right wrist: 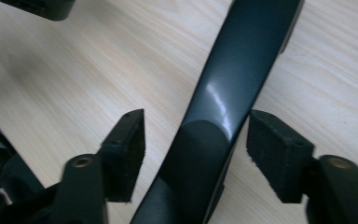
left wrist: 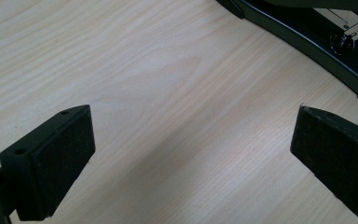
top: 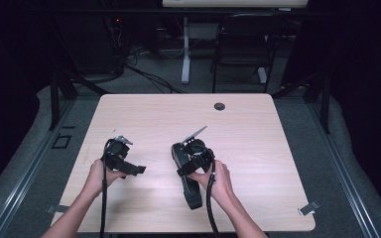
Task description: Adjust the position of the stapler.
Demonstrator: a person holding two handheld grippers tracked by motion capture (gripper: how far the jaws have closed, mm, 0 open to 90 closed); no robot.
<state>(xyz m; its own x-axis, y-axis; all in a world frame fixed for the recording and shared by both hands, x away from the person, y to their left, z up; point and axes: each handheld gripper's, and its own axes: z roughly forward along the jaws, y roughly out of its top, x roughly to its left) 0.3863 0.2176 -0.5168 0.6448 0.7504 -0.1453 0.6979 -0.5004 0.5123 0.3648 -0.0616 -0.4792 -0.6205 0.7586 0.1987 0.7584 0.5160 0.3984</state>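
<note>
Black curved handle (right wrist: 233,93) between right gripper (right wrist: 196,144) fingers, apart, untouched: grasp step; next, close squarely. Left gripper (left wrist: 191,149) fingers wide, empty, over table (left wrist: 144,70).

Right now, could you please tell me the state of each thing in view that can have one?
Left gripper: jaws wide open over bare table, nothing between them.
Right gripper: jaws open, astride the tool's handle, with a gap at each pad.
Black long-handled tool: lying on the table, not gripped.
Chair: upright behind the table, unoccupied.
</note>
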